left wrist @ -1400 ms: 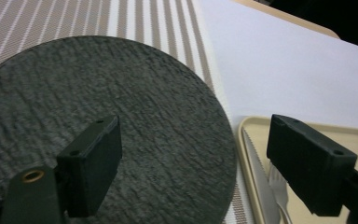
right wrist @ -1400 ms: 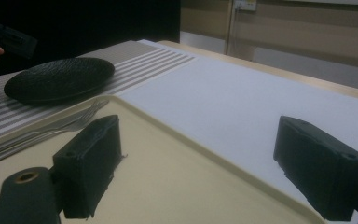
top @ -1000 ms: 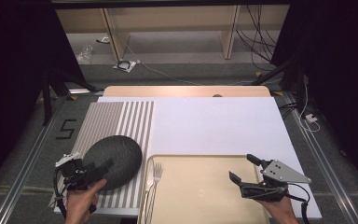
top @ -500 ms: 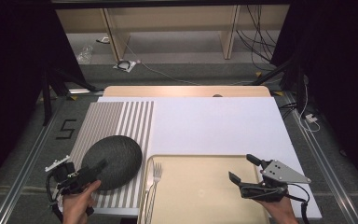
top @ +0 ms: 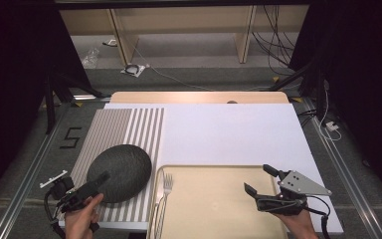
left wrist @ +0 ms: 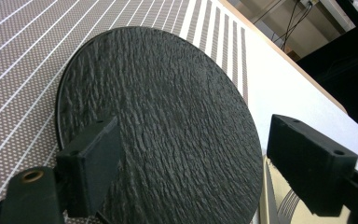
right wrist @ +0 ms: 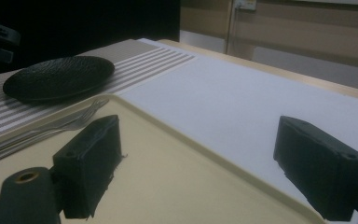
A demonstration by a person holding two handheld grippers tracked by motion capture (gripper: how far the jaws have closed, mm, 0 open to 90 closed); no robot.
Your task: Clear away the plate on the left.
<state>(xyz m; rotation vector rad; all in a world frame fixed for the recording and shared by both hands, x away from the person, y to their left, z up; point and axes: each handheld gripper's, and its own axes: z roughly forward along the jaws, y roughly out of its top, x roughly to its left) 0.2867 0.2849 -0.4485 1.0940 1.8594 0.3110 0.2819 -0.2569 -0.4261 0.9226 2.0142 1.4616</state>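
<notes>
Here the bench (top: 229, 129) carries a white sheet, with a striped mat (top: 124, 132) along its 9 o'clock side and a cream tray (top: 219, 199) at 6 o'clock; a dark, rough-textured plate (top: 119, 172) lies on the mat's near end, just beside the tray's 9 o'clock rim; a fork (top: 165, 186) lies in the tray along that same rim, tines toward 12 o'clock, with a second piece of cutlery close alongside it, too thin to name.

The left gripper (top: 87, 191) sits at 7 o'clock in the high view, held in the left hand (top: 82, 219), its dark fingers reaching over the plate's near edge; in the left gripper view the fingers (left wrist: 91, 168) stand spread wide, one low at 8 o'clock and one at 4 o'clock, with the plate's surface between them; whether either touches the plate I cannot tell.

The right gripper (top: 264, 180) is at 5 o'clock above the tray's right part, held in the right hand (top: 298, 224), a grey plate on its top; its fingers (right wrist: 91, 163) are likewise spread apart with nothing between them, pointing toward 10 o'clock; in the right gripper view the tray floor lies beneath, and the plate and fork lie farther off at 10 o'clock.
</notes>
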